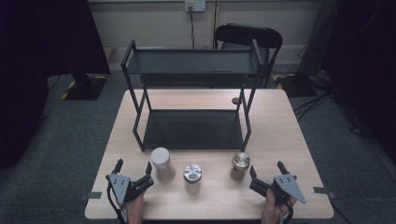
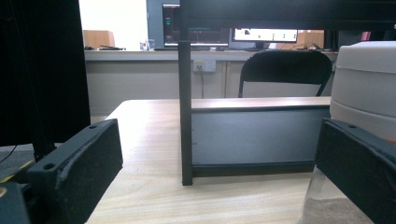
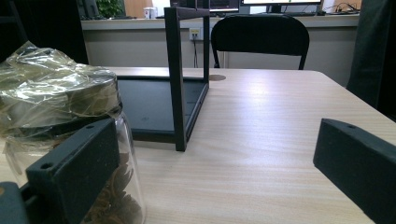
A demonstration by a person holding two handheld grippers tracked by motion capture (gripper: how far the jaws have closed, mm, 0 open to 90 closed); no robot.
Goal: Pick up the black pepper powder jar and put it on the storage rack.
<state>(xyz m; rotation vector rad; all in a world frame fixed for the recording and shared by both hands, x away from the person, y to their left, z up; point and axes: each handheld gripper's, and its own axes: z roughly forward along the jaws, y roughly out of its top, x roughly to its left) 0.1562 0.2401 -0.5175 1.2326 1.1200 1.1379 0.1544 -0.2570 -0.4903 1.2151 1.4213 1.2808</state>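
From above we see a dim room: the table (image 1: 205,140) is the brightest patch, evenly lit from overhead, while the left and right edges sink into near black. Soft shadows lie under the rack (image 1: 191,93) and beside the jars (image 1: 192,177). In the left gripper view a far window glares white, and the near jaws look soft. In the right gripper view we catch glare on the tabletop and glints on the crinkled plastic (image 3: 51,88).

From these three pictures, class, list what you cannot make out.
- Middle jar, high view: contents too small to tell.
- White-lidded jar, left gripper view: cut by the right edge, its lower part hidden behind the jaw.
- Right jar, right gripper view: lid wrapped in crinkled plastic, body behind the jaw.
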